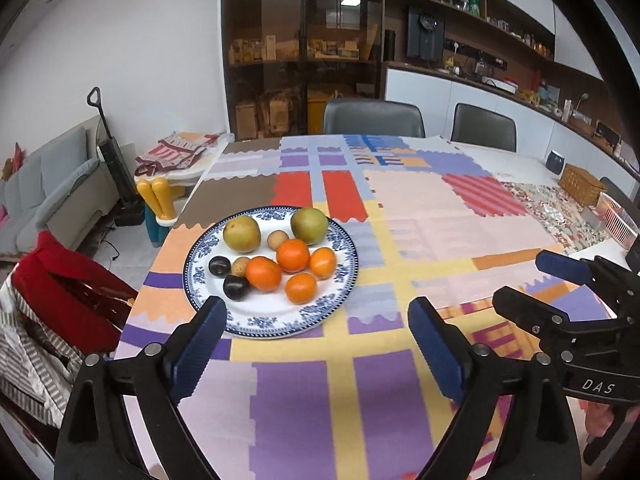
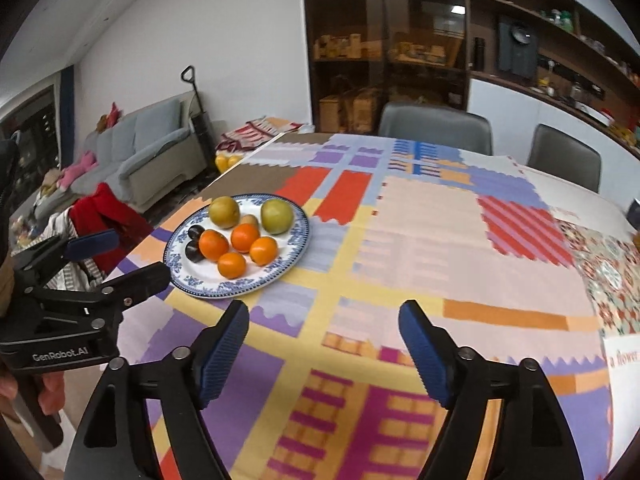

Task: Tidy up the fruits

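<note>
A blue-and-white patterned plate (image 1: 276,326) (image 2: 240,286) sits near the left edge of the patchwork tablecloth (image 1: 420,216). It holds two yellow-green round fruits (image 1: 241,233), several oranges (image 1: 293,255) (image 2: 245,237), two dark plums (image 1: 236,287) and two small tan fruits (image 1: 277,239). My left gripper (image 1: 316,316) (image 2: 128,258) hovers open just short of the plate's near rim, with nothing between its pads. My right gripper (image 2: 325,316) (image 1: 536,284) is open over bare cloth to the right of the plate, also holding nothing.
Two grey chairs (image 1: 374,118) stand at the table's far side. A wicker box (image 1: 582,182), a pink basket (image 1: 618,220) and a dark jar (image 1: 555,160) sit at the far right. A chair draped with red cloth (image 1: 68,292) stands beside the table's left edge.
</note>
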Demonstrator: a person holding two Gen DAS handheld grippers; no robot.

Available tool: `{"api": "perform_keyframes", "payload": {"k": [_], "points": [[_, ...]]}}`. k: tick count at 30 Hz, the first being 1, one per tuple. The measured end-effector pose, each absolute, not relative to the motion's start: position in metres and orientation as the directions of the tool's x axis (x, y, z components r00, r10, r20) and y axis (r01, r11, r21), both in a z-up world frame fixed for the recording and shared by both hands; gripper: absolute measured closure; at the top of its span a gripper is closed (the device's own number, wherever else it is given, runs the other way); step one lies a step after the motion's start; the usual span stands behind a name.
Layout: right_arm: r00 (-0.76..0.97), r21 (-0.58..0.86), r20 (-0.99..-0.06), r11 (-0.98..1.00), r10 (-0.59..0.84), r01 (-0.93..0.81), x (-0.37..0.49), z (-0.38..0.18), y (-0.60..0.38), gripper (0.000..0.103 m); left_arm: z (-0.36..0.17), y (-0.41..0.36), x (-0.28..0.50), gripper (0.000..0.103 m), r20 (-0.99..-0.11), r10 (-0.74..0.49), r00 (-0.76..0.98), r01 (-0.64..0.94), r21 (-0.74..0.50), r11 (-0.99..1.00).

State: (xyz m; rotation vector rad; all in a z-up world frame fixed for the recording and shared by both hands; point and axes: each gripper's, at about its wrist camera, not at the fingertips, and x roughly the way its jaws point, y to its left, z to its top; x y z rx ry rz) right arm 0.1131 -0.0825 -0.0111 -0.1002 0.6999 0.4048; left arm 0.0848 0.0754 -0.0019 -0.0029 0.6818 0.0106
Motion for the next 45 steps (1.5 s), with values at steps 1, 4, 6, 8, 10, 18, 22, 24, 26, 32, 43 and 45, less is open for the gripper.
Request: {"api": "perform_keyframes", "payload": {"k": [1,4,6,8,10,18,22,24,26,32,43,45], "points": [[0.696,0.046,-0.641,0.921,0.323,-0.386,0.108,-0.009,-0.087,0.023,-0.001,0.072,0.081,0.009,-0.627,0.01,0.779,-0.012,0.001,1.0],[0.717,0.042,-0.627,0.932,0.306,-0.361,0.096,-0.004,-0.099,0.023,0.002,0.063,0.067,0.008,-0.611,0.016,0.791,-0.018,0.002,1.0],[0.727,0.042,-0.619,0.937,0.297,-0.347,0.088,-0.001,-0.106,0.023,0.003,0.057,0.059,0.006,-0.603,0.011,0.798,-0.016,-0.003,1.0],[0.736,0.04,-0.611,0.941,0.29,-0.337,0.08,0.001,-0.112,0.021,0.003,0.052,0.053,0.006,-0.597,0.003,0.802,-0.01,-0.009,1.0],[0.746,0.039,-0.602,0.944,0.283,-0.327,0.071,0.003,-0.119,0.021,0.004,0.047,0.047,0.006,-0.592,-0.003,0.806,-0.002,-0.008,1.0],[0.773,0.05,-0.572,0.952,0.274,-0.3,0.046,0.008,-0.136,0.02,0.013,0.033,0.027,0.002,-0.554,0.002,0.833,0.012,0.022,1.0],[0.78,0.055,-0.562,0.953,0.276,-0.297,0.038,0.01,-0.141,0.02,0.018,0.03,0.019,0.0,-0.532,0.014,0.847,0.005,0.034,0.999],[0.782,0.06,-0.557,0.952,0.28,-0.299,0.035,0.01,-0.142,0.02,0.019,0.029,0.017,0.0,-0.528,0.021,0.849,0.0,0.04,0.999],[0.783,0.065,-0.553,0.952,0.284,-0.299,0.034,0.01,-0.144,0.02,0.019,0.028,0.015,0.0,-0.526,0.027,0.85,-0.004,0.044,0.999],[0.786,0.073,-0.549,0.953,0.283,-0.293,0.034,0.01,-0.146,0.02,0.016,0.028,0.014,0.0,-0.533,0.023,0.846,-0.004,0.036,0.999],[0.785,0.075,-0.55,0.953,0.285,-0.294,0.033,0.01,-0.147,0.02,0.017,0.029,0.012,0.0,-0.533,0.014,0.846,-0.003,0.021,1.0],[0.787,0.076,-0.548,0.953,0.285,-0.292,0.033,0.01,-0.147,0.02,0.017,0.028,0.011,0.0,-0.535,0.004,0.845,0.005,0.015,1.0]]}}
